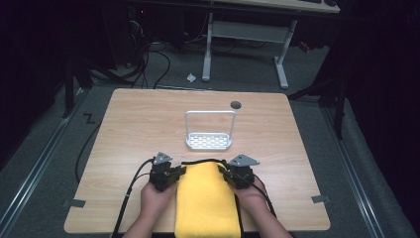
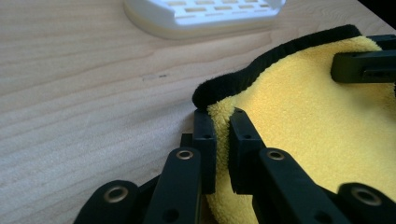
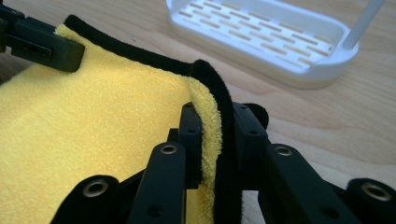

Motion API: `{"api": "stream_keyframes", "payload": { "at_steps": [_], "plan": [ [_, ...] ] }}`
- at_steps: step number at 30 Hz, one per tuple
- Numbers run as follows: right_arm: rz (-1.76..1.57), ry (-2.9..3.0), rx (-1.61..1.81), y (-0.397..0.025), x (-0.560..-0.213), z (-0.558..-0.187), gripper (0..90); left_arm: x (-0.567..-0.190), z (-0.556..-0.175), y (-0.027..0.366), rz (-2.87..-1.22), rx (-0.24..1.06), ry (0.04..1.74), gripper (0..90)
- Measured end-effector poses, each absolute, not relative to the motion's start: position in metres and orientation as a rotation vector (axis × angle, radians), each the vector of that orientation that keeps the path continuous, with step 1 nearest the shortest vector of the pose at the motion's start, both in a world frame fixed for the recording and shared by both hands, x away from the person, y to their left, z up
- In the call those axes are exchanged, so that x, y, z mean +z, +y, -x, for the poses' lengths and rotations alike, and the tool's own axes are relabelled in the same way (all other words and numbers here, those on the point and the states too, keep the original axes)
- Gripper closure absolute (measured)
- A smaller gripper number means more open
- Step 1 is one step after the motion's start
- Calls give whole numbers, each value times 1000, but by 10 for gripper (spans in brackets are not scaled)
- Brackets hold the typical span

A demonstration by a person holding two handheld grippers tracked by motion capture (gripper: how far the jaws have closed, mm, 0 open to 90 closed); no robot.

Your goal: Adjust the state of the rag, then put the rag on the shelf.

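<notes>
White slotted rack w/ hoop handle mid-table; dark round spot behind it.

one yellow cloth, one white rack and two grippers are seen on one table.

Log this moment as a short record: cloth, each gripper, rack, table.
cloth: yellow cloth with a black edge, lying flat on the near part of the table, its near end over the table's edge
left gripper: shut on the cloth's far left corner
right gripper: shut on the cloth's far right corner
rack: white slotted rack with a tall handle, beyond the cloth, apart from it
table: wooden table
</notes>
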State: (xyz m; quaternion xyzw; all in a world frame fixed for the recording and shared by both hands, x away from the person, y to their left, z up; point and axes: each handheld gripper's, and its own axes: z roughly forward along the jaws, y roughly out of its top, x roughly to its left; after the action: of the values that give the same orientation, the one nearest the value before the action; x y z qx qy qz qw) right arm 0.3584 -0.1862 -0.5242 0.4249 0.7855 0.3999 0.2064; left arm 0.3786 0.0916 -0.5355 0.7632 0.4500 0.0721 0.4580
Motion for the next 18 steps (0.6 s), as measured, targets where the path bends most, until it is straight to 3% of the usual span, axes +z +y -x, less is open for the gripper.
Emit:
{"api": "stream_keyframes", "payload": {
  "at_steps": [18],
  "plan": [
    [-1086, 2069, 1187, -186, -484, -353, 769, -491, -377, 91, -1785, 284, 1004, 835]
  ]
}}
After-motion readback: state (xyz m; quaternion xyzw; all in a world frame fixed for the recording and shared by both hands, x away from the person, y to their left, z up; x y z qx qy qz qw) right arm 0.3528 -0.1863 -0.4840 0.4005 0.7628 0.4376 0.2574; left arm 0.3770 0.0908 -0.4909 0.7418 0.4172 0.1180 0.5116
